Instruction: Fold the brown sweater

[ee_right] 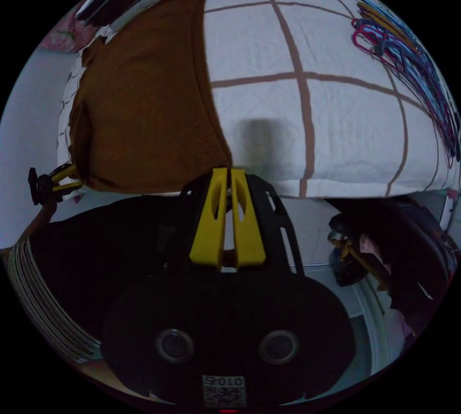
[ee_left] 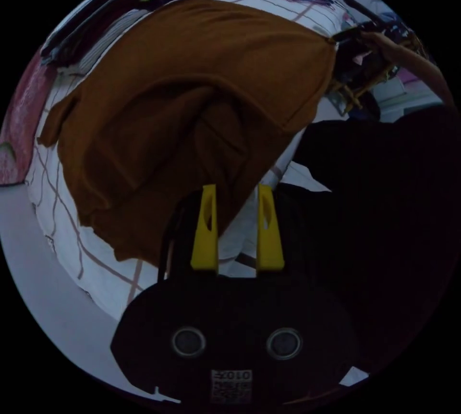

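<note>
The brown sweater (ee_left: 192,97) lies folded over on a white bed sheet with brown grid lines (ee_left: 96,260). In the left gripper view my left gripper (ee_left: 237,189) stands open at the sweater's near edge, with a bit of brown cloth between the spread yellow jaws. The right gripper (ee_left: 336,40), held by a person's arm, sits at the sweater's far right corner. In the right gripper view the right gripper (ee_right: 229,172) has its jaws nearly together, pinching the corner of the sweater (ee_right: 144,111). The left gripper (ee_right: 65,180) shows open at the sweater's other near corner.
Several coloured hangers (ee_right: 403,49) lie on the sheet (ee_right: 336,135) to the right. Dark clothes (ee_left: 120,6) are piled along the bed's far edge. A pink patterned item (ee_left: 19,130) lies at the left. The person's dark clothing (ee_left: 384,202) is close by the bed edge.
</note>
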A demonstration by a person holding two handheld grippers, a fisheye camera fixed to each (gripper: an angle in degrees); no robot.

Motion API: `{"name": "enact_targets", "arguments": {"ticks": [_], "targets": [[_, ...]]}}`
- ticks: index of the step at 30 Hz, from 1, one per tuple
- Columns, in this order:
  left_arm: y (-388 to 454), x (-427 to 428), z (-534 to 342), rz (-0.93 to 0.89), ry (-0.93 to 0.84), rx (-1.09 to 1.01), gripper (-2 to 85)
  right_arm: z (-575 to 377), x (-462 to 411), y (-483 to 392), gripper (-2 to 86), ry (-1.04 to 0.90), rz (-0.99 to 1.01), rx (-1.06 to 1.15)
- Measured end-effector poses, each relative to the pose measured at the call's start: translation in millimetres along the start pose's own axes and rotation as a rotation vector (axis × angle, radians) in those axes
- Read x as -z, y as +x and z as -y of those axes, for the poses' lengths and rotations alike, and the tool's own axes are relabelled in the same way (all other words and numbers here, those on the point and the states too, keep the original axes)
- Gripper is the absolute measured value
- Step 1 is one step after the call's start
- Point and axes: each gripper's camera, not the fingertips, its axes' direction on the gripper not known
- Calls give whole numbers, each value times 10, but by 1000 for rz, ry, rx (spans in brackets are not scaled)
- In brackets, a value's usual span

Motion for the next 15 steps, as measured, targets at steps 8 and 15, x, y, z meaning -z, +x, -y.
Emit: {"name": "enact_targets", "arguments": {"ticks": [8, 15], "targets": [[-129, 57, -295, -29, 29, 88, 138, 254, -12, -479, 41, 62, 7, 7], [-283, 136, -733, 8, 112, 283, 142, 403, 438, -1331, 40, 294, 15, 144]]}}
